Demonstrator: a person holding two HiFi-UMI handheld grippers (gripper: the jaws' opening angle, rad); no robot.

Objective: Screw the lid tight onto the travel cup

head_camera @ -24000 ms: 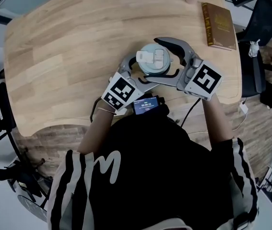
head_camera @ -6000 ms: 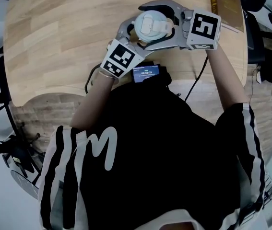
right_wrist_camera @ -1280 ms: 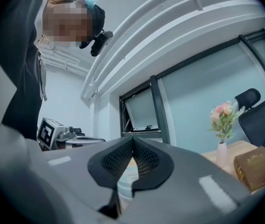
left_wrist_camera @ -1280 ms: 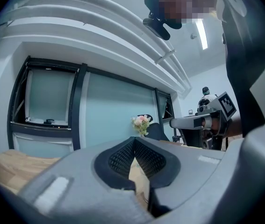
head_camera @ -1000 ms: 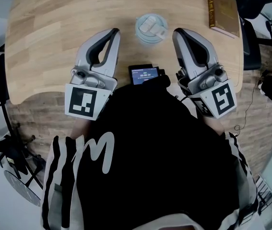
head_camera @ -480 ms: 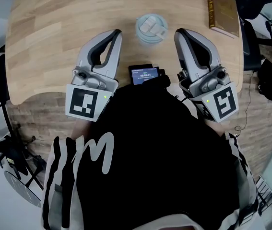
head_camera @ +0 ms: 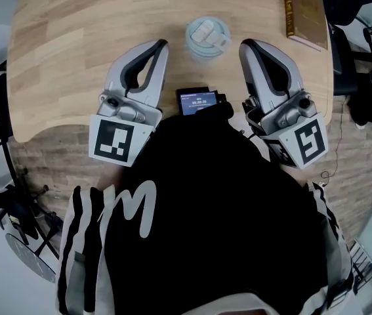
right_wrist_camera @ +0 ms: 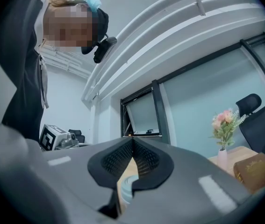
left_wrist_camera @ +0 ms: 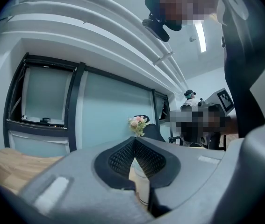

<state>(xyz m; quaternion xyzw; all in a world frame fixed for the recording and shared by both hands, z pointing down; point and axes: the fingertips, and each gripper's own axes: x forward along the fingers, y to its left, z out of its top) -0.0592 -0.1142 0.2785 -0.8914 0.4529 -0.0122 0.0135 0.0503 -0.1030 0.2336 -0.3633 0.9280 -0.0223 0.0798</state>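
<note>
**Head view.** The travel cup (head_camera: 206,44) stood upright on the bench (head_camera: 67,38), about midway between the near edge and the far one, so its long axis ran straight up. Its lid (head_camera: 206,31) sat on top. Whether the lid was fully tight could not be read from above.

The left tongs (head_camera: 162,44) and the right tongs (head_camera: 245,45) came in over the near edge, one to each side, both pointing toward the far edge. Both were clenched on nothing. The cup stood between and just beyond the two tips, apart from both and about equally near each. By my judgement, either pair would have to open and swing inward to reach it.

A small screen device (head_camera: 197,101) lay at the near edge between the tongs, and a book (head_camera: 306,16) sat by the far right corner, well apart. Bare wood toward the left edge gave plenty of open room.

**Left gripper view.** The left tongs (left_wrist_camera: 134,142) had their ribbed pads pressed together with nothing held. The cup (left_wrist_camera: 143,186) showed pale through the gap beneath them, ahead and slightly right. Flowers (left_wrist_camera: 138,122) stood far behind.

**Right gripper view.** The right tongs (right_wrist_camera: 132,142) were likewise closed and empty. The lid's rim (right_wrist_camera: 126,186) showed below the pads, ahead and a little left. The book (right_wrist_camera: 256,170) lay off to the right.
</note>
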